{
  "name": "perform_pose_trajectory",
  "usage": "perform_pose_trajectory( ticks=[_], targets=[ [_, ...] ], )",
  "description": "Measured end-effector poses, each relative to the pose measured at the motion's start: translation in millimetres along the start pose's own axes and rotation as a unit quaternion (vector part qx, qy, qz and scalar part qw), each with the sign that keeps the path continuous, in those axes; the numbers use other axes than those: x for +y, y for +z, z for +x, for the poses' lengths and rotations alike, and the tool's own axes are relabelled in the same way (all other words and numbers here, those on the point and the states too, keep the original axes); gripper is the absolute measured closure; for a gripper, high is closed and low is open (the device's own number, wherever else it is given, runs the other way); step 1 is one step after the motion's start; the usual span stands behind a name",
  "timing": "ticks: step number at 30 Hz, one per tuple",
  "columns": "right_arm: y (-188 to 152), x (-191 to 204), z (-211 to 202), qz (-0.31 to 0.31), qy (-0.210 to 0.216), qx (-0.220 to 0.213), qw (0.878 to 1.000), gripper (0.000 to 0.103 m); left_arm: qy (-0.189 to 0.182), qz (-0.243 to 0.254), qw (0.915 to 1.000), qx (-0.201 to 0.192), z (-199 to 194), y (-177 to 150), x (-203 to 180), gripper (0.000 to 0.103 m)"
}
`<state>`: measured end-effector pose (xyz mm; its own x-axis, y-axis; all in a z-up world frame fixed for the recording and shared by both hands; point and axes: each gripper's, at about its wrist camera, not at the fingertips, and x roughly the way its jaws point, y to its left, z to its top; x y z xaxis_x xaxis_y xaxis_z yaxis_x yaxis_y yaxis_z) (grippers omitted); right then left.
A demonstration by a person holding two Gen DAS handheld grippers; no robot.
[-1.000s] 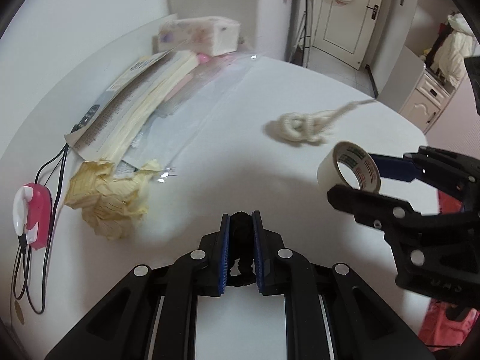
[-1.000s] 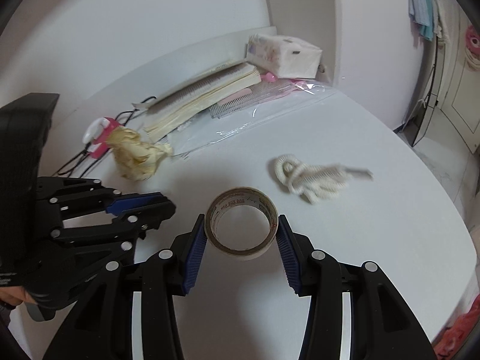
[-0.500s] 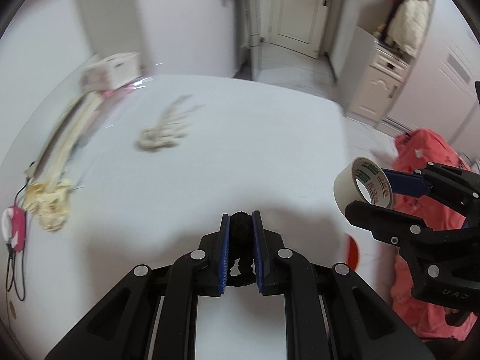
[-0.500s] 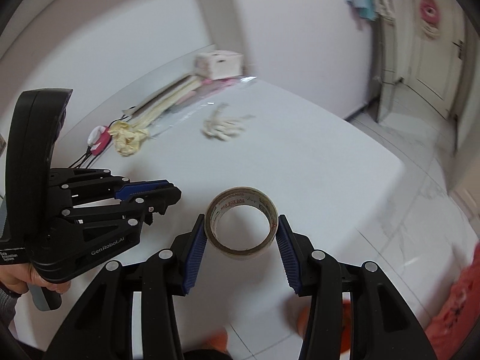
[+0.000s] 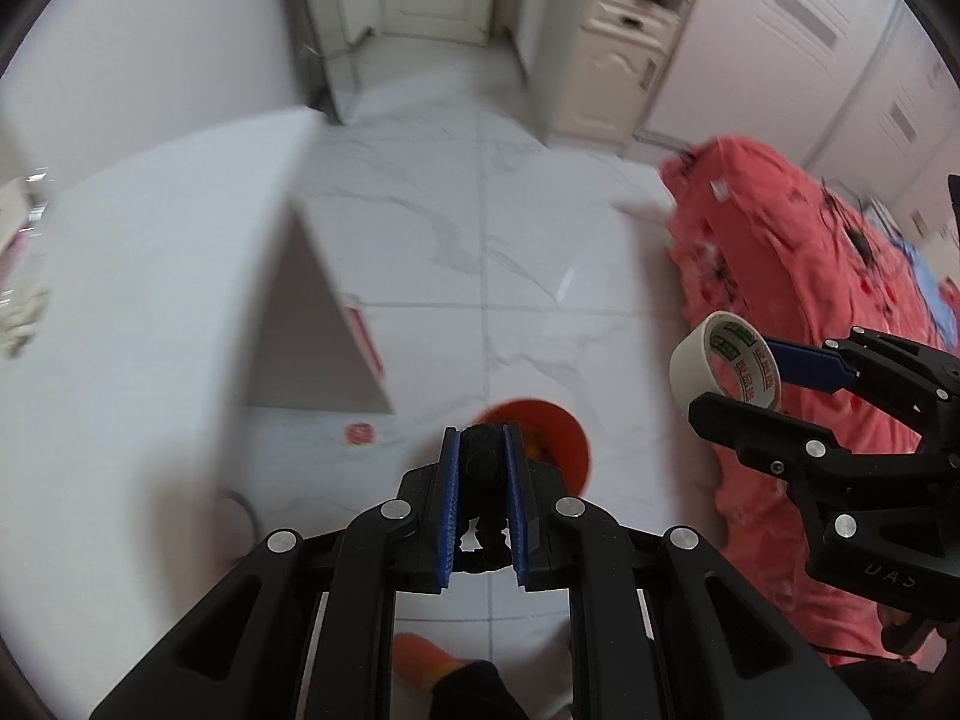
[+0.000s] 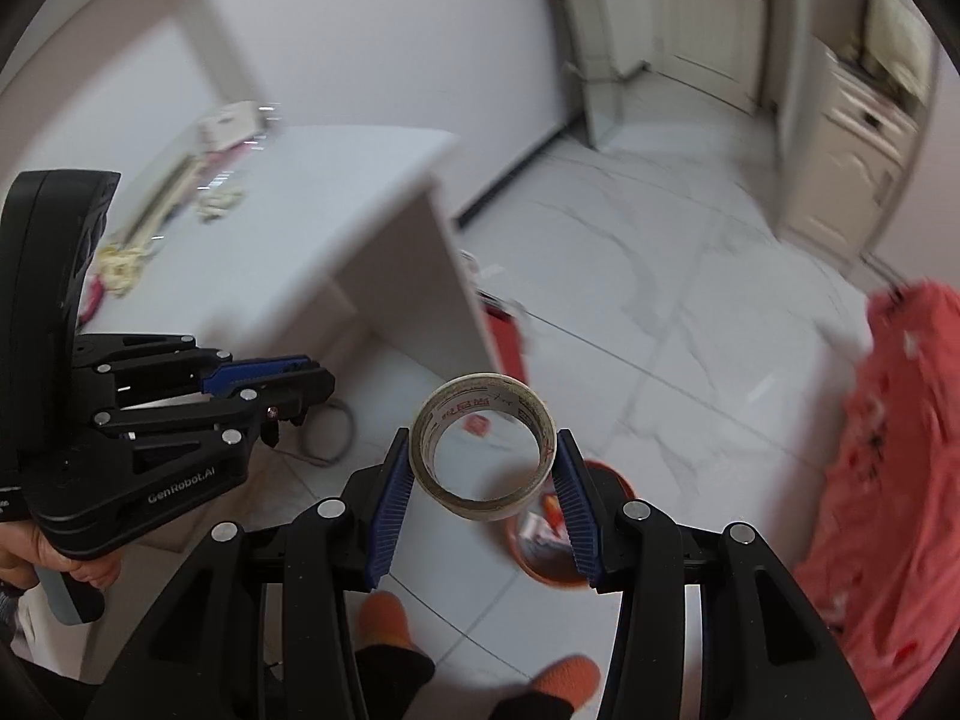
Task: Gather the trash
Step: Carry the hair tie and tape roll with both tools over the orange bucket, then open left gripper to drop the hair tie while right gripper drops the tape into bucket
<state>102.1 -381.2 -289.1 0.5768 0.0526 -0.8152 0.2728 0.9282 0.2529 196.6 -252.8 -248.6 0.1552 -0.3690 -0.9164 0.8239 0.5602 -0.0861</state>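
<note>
My right gripper (image 6: 483,457) is shut on a beige tape roll (image 6: 483,491), held level above an orange trash bin (image 6: 558,564) on the floor; the roll also shows in the left wrist view (image 5: 723,366). My left gripper (image 5: 483,444) is shut on a small black knotted cord (image 5: 483,465), also above the orange bin (image 5: 561,441). It shows at the left of the right wrist view (image 6: 276,387). Crumpled yellow paper (image 6: 123,261) and a white rope bundle (image 6: 221,203) lie on the white table (image 6: 312,228).
A red-pink cloth pile (image 5: 798,276) lies on the tiled floor to the right. The table's corner and side panel (image 5: 312,324) stand left of the bin. My orange-socked feet (image 6: 384,612) are below. A cabinet (image 6: 858,114) and a door stand far back.
Both grippers have swung away from the tabletop to the right and down over the floor, carrying the tape roll and the black cord; the orange bin has come into view below them.
</note>
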Motion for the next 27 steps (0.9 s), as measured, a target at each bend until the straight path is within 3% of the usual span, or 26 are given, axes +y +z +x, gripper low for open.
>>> perform_pose_trajectory(
  ticks=[10,27],
  targets=[
    [-47.8,-79.2,61.7,0.078,-0.023,0.036,0.996,0.057,-0.03,0.033,0.9962,0.074,97.8,-3.8,-54.3,0.087],
    [-76.5,-118.8,172.1,0.098,-0.025,0.069,0.992,0.056,-0.032,0.019,0.9887,0.145,206.3,-23.6,-46.2,0.087]
  ],
)
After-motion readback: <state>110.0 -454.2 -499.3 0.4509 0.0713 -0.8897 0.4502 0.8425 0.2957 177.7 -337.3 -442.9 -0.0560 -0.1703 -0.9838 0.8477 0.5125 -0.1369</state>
